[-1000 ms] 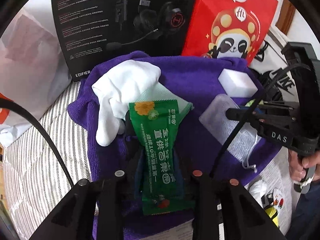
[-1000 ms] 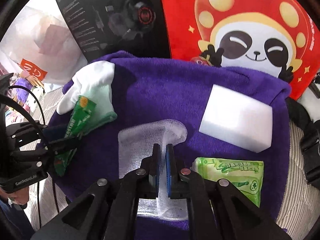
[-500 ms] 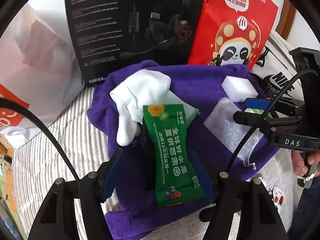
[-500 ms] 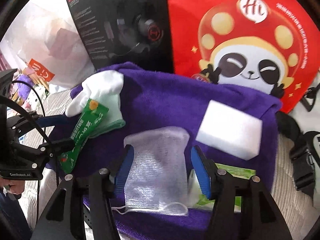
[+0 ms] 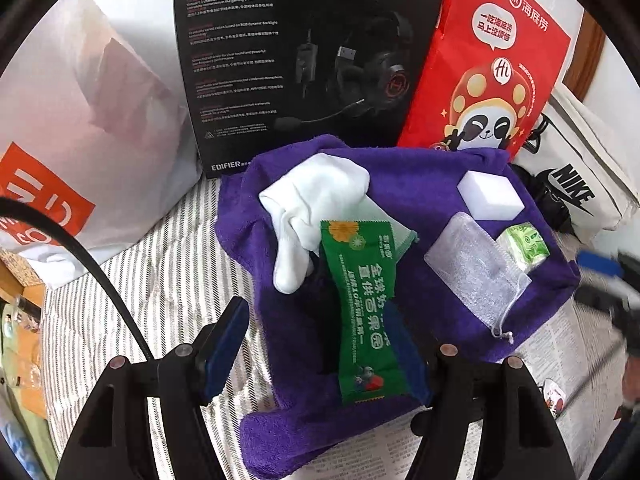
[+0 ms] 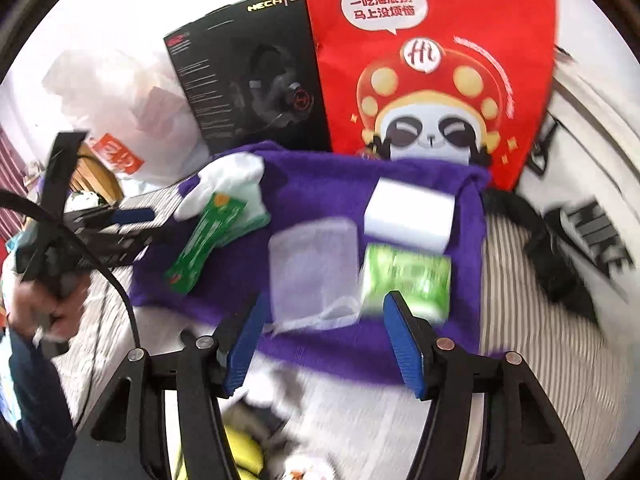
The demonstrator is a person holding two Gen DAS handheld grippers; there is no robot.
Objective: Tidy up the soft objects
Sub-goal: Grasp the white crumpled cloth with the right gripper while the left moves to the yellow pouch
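The left hand-held gripper point(image 5: 320, 356) hangs with its blue pads spread wide, holding nothing; the near end of the green snack packet point(image 5: 362, 308) lies between them without touching either pad. The right hand-held gripper point(image 6: 326, 340) is likewise spread and empty, poised over the near edge of the purple towel point(image 6: 320, 196), which is laid out on a striped bed cover point(image 5: 160, 272).

At the towel's near edge lie the white mesh pouch point(image 6: 314, 270) and, just beside it on the right, the light green tissue pack point(image 6: 406, 278); whether the two touch is lost in blur. The pouch's drawstring trails toward the towel's edge. The green snack packet runs lengthwise from the towel's near left part toward its middle, its far end resting on the white sock point(image 5: 316, 208), which is bunched near the far left corner. A white sponge block point(image 5: 490, 196) sits close to the far right corner, just beyond the tissue pack.

Behind the towel's far edge stand a black headset box point(image 5: 304, 60) and a red panda bag point(image 5: 492, 68), side by side. A white plastic bag point(image 5: 88, 128) leans to the left of the box, and a white Nike bag point(image 5: 580, 184) lies off the towel's right side
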